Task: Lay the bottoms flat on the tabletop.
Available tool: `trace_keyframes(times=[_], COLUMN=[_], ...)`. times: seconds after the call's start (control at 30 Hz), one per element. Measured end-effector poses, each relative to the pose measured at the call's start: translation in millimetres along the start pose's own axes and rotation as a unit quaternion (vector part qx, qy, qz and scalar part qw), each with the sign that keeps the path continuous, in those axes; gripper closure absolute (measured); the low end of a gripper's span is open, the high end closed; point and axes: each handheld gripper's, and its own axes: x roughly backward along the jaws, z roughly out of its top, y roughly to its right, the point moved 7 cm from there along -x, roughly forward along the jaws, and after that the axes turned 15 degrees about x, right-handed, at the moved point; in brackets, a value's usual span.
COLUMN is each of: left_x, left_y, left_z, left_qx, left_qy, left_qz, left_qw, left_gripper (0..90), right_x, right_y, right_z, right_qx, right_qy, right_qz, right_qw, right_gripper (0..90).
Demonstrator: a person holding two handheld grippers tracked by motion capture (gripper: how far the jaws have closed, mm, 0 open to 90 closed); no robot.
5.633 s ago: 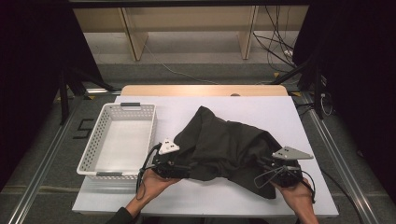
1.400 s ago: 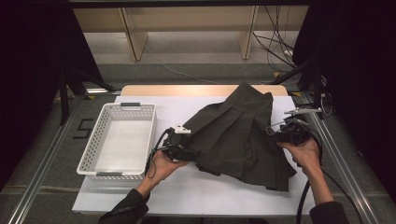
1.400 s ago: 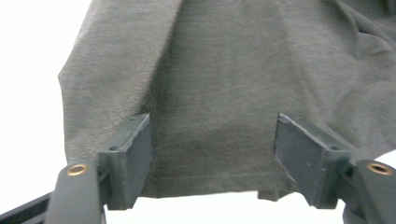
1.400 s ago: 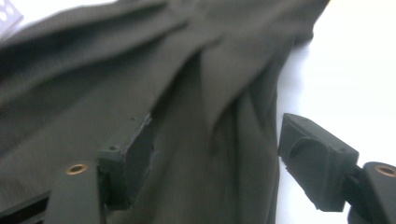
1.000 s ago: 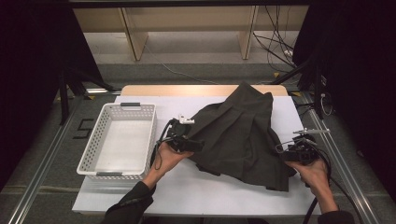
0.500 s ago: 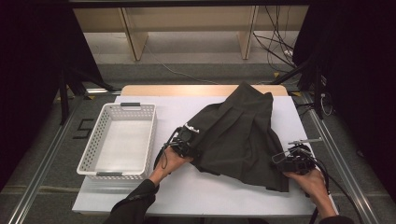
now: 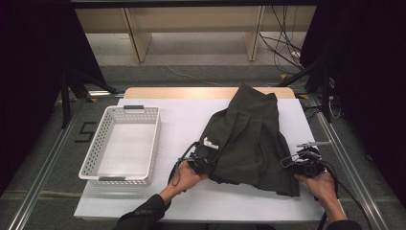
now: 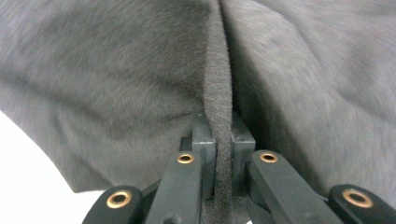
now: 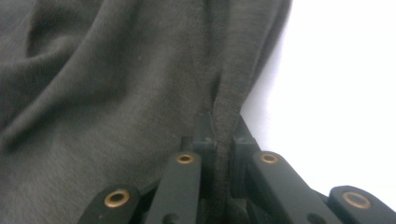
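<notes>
A dark grey pleated skirt (image 7: 249, 139) lies spread on the white table (image 7: 191, 120), its narrow end toward the far edge. My left gripper (image 7: 200, 164) is shut on the skirt's near left edge, beside a small white label (image 7: 209, 143). In the left gripper view a fold of the skirt (image 8: 223, 93) is pinched between the jaws of my left gripper (image 8: 223, 135). My right gripper (image 7: 302, 165) is shut on the near right corner. In the right gripper view the skirt's hem (image 9: 224, 116) runs between the jaws of my right gripper (image 9: 222, 135), with bare table to the right.
A white perforated basket (image 7: 98, 153) stands empty at the table's left. Black cables trail from both grippers. Beyond the far table edge (image 7: 201, 92) are a floor with cables and wooden legs. Metal rails run along both sides of the table.
The skirt was lifted, turned and laid out flat with its narrow end far. My right gripper came down from the far right to the near right corner; my left gripper shifted slightly nearer.
</notes>
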Motion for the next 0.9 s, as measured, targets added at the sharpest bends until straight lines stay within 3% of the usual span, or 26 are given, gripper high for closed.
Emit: trace_keyframes(times=[0.1,0.2,0.27,0.33,0.47,0.53,0.6,0.77,0.9], left_x=[-1.1,-1.4,3.3,14.6,41.5,51.6,54.1,29.5,6.7], left_y=[21.6,28.9,27.0,22.0,0.8,-9.9,-21.7,-44.2,-45.5], left_z=[-7.0,-8.6,-7.6,-3.1,10.8,16.5,18.9,8.5,-1.3], left_qx=[-0.014,-0.006,0.008,0.028,0.012,0.011,0.027,0.050,0.048], left_qy=[-0.008,-0.019,-0.032,-0.034,0.017,0.039,0.050,0.021,0.000], left_qz=[-0.024,-0.055,-0.076,-0.096,-0.034,-0.017,-0.004,0.033,0.013], left_qw=[0.9996,0.9983,0.9965,0.9944,0.9992,0.9990,0.9984,0.9980,0.9988], left_gripper=[84.4,79.3,65.9,53.5,37.1,34.9,32.4,21.1,22.5], right_x=[10.3,16.7,14.4,9.5,10.0,9.5,8.2,6.7,5.6], right_y=[15.0,28.9,31.3,31.5,32.0,33.8,35.2,33.9,32.0], right_z=[-1.6,-6.3,-9.4,-11.3,-12.0,-15.1,-17.4,-17.6,-16.9], right_qx=[-0.010,-0.024,-0.024,-0.010,-0.015,-0.021,-0.029,-0.032,-0.023], right_qy=[0.009,0.018,0.016,0.005,0.009,0.006,0.005,0.003,-0.001], right_qz=[-0.017,-0.024,-0.020,-0.039,-0.040,-0.038,-0.033,-0.030,-0.034], right_qw=[0.9998,0.9993,0.9994,0.9992,0.9990,0.9991,0.9990,0.9990,0.9991], right_gripper=[86.3,86.3,85.0,77.1,62.1,59.9,56.2,50.6,49.8])
